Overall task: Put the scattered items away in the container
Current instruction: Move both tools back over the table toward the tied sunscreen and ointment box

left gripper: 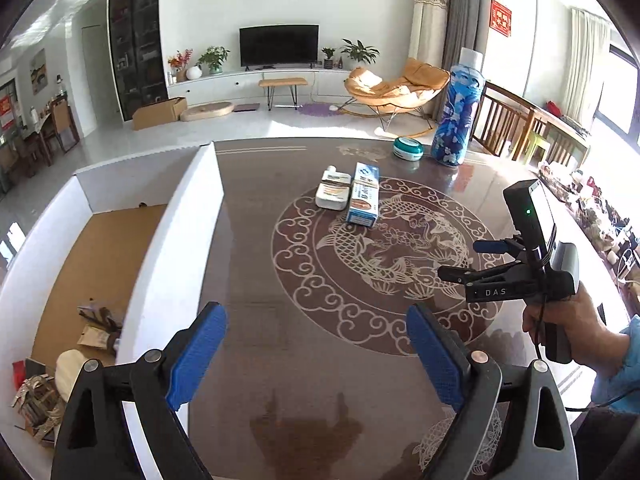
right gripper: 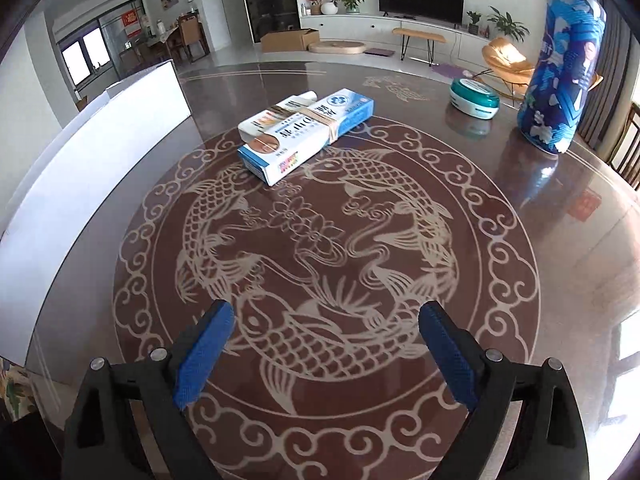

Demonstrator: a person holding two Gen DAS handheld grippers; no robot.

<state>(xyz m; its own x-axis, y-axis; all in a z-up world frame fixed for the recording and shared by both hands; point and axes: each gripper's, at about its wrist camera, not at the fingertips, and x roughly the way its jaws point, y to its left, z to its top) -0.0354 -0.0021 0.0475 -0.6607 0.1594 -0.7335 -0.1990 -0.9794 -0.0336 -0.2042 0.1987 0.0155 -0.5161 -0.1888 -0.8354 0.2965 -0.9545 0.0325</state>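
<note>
Step in hand: between pickups — both grippers empty, a reach toward the next item looks due.

White cardboard box (left gripper: 160,240), the container, stands at the table's (left gripper: 304,360) left edge, some packets already inside.

Left gripper (left gripper: 316,354) and right gripper (right gripper: 326,354): fingers wide apart, nothing between.

Blue-and-white carton (right gripper: 308,132), rubber-banded to a white packet (left gripper: 333,192), lies mid-table, well apart from both — next move likely calls for straddling its narrow sides.

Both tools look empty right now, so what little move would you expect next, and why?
Probably the right tool reaches forward to the banded boxes. Both tools stand open and empty, the boxes lie straight ahead on the table, and the white container waits to the left.
</note>
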